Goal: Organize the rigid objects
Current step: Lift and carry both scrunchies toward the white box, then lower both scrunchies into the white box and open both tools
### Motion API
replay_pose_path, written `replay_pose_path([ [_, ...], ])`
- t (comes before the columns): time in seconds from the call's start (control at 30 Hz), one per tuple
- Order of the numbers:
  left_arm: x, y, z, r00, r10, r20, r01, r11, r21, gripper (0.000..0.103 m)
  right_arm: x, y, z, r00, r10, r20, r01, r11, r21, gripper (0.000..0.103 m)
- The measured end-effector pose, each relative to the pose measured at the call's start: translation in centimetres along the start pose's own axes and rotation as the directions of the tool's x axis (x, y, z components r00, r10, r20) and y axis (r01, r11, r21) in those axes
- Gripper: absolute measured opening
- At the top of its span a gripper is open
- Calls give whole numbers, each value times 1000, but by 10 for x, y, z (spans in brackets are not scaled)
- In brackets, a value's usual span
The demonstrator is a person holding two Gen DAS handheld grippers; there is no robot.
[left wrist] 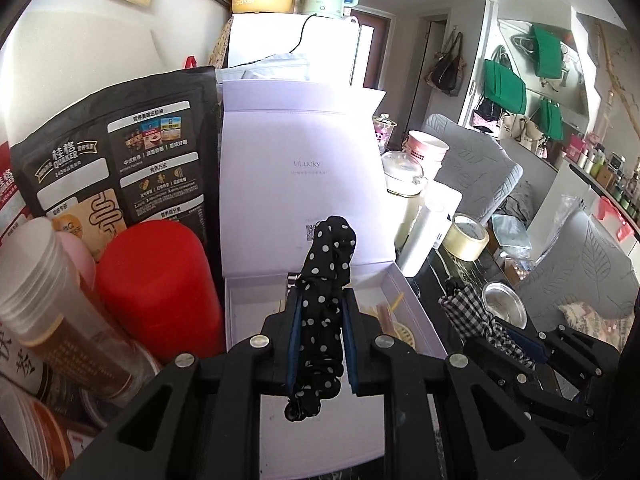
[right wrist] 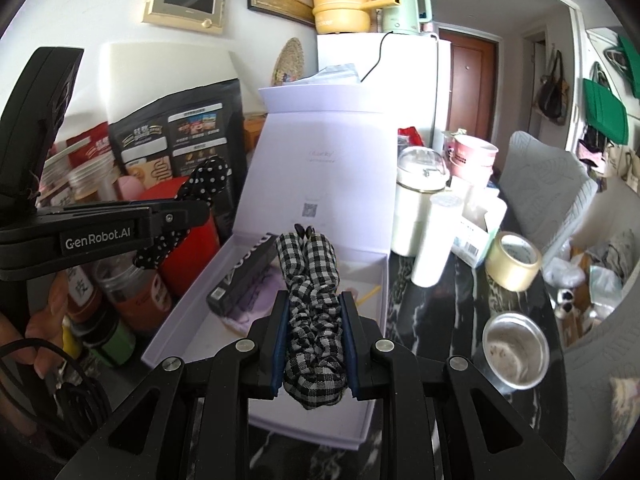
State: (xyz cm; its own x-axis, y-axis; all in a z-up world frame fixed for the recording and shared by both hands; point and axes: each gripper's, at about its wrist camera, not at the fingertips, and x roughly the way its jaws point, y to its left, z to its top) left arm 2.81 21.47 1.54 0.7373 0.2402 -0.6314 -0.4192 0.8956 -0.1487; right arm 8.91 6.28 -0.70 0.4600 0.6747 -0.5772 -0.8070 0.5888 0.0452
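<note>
Left black two-finger gripper (left wrist: 320, 300): pressed together on a black fabric scrunchie with white polka dots (left wrist: 326, 280), clamped between the blue pads (left wrist: 295, 336). Scrunchie looped upward beyond the fingertips, tail hanging below the jaws. Held above the open white rectangular cardboard box (left wrist: 416, 304), in front of its raised lid (left wrist: 300, 152).

Right black two-finger gripper (right wrist: 314, 304): pinched on a black-and-white checked fabric scrunchie (right wrist: 314, 320), bunched between the blue pads (right wrist: 280, 344). Held above the same box (right wrist: 192, 320), near its front half.

Box contents, right wrist view: dark slim rectangular carton (right wrist: 244, 276) resting on a pale lilac cloth item (right wrist: 256, 300), along the left wall; thin yellow stick (right wrist: 370, 294) toward the right wall.

Left of box: red cylindrical plastic container (left wrist: 160, 288), black printed oatmeal pouch (left wrist: 120, 160) standing behind it.

Right of box, on the black marbled tabletop (right wrist: 440, 312): white tall cylindrical tumbler (right wrist: 436, 240), roll of clear packing tape (right wrist: 514, 260), round metal cup (right wrist: 516, 352).

Left gripper also visible in the right wrist view (right wrist: 200, 204), side-on, well left of the right gripper.
</note>
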Motion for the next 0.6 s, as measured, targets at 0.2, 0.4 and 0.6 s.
replay_pose_path([
  [0.2,19,-5,6,1000,-9,-19,9,1000,7,18,15,-8,9,1000,-1,0,1,1000,22,23],
  [0.4,43,-10,3,998,-11,-65,12,1000,14,18,29,-18,12,1000,-16,-15,16,999,41,23],
  [0.6,62,-17,-5,993,-25,-113,27,999,24,18,43,-27,6,999,-28,-42,30,998,55,23],
])
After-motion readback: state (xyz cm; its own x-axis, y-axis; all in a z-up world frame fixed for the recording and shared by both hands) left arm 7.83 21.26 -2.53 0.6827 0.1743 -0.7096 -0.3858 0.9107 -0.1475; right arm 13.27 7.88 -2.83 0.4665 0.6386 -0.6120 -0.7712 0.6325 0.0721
